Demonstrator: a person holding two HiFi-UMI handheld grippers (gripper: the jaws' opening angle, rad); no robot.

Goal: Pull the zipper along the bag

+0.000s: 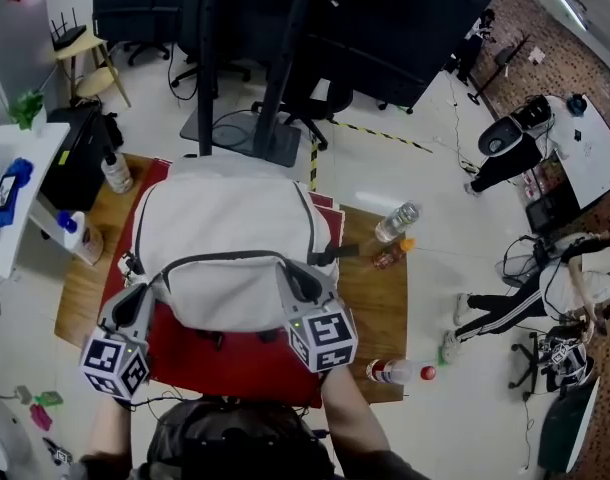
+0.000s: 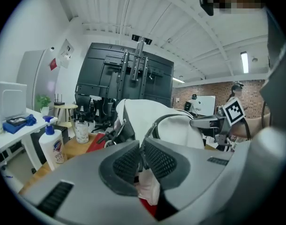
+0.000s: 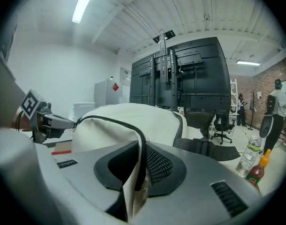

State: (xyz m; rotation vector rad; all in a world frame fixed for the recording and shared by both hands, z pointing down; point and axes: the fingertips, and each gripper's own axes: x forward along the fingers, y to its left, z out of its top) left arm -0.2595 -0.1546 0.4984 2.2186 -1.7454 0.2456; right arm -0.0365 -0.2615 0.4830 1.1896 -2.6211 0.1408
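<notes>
White fabric backpack [image 1: 230, 238], zip start, likely | right gripper [image 1: 293, 276] clamps its right seam | left gripper [image 1: 145, 286] nips dark zipper pull [image 2: 141, 157] | next: steady drag

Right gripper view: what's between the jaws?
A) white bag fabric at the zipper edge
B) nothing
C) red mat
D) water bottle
A: the right gripper is clamped on a fold of the white bag, right beside its dark zipper.
</notes>
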